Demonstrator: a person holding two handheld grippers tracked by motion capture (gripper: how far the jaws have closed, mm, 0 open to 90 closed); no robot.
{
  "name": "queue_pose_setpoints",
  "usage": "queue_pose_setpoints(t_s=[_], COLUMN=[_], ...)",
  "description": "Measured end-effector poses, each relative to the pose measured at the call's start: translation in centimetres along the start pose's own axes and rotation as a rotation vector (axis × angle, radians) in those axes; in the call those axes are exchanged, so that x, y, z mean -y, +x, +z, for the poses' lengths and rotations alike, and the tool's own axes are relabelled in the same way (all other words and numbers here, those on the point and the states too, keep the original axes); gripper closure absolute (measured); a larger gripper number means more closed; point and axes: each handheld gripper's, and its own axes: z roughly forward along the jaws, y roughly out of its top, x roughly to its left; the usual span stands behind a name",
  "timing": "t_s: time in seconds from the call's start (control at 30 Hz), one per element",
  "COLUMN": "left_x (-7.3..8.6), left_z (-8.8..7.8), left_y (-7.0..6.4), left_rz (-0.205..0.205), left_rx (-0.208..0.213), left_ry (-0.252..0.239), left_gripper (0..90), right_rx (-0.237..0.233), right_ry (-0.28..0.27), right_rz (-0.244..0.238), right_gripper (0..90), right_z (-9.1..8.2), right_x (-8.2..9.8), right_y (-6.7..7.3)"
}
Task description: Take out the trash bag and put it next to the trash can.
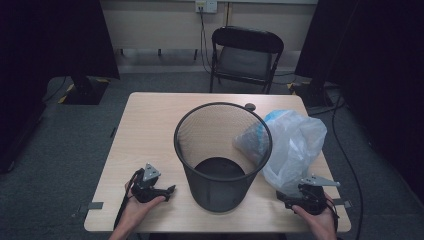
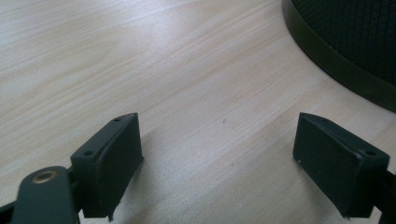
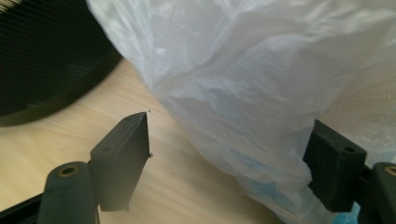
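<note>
Both tongs gape: right tongs (image 3: 229,154) straddle the plastic bag (image 1: 295,145), ungripped; left tongs (image 2: 217,163) empty; mesh bin (image 1: 222,155) still unlined.

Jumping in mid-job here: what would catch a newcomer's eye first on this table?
The tall black mesh wastebasket standing mid-table, empty inside. Right beside it, a crumpled white plastic bag leans against its rim, and the right gripper has its jaws open around the bag's lower end. The left gripper sits open over bare wood.

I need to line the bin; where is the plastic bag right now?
In the high view the plastic bag lies on the table's right side, against the mesh wastebasket, just ahead of the right gripper.
</note>
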Motion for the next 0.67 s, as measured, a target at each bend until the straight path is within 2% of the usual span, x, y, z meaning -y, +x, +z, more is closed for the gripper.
queue_pose_setpoints(t_s=[0.07,0.2,0.27,0.37,0.4,0.67], left_x=[0.0,0.0,0.0,0.0,0.0,0.0], left_z=[0.0,0.0,0.0,0.0,0.0,0.0], left_y=[0.0,0.0,0.0,0.0,0.0,0.0], left_rz=[0.000,0.000,-0.002,0.000,-0.002,-0.002], left_rx=[0.000,0.000,0.000,0.000,0.000,0.000], left_ry=[0.000,0.000,-0.002,0.000,-0.002,-0.002], left_gripper=[14.8,14.8,14.8,14.8,14.8,14.8], right_rx=[0.028,0.046,0.066,0.118,0.118,0.117], right_ry=[0.029,0.074,0.065,0.060,0.036,0.023], right_rz=[-0.007,0.004,-0.002,-0.075,-0.091,-0.088], right_gripper=[21.0,17.8,16.9,14.5,13.2,12.7], right_z=[0.7,2.2,2.8,3.7,4.1,4.3], right_x=[0.0,-0.4,-0.6,-0.8,-0.8,-0.8], right_y=[0.0,-0.4,-0.6,-0.4,-0.5,-0.6])
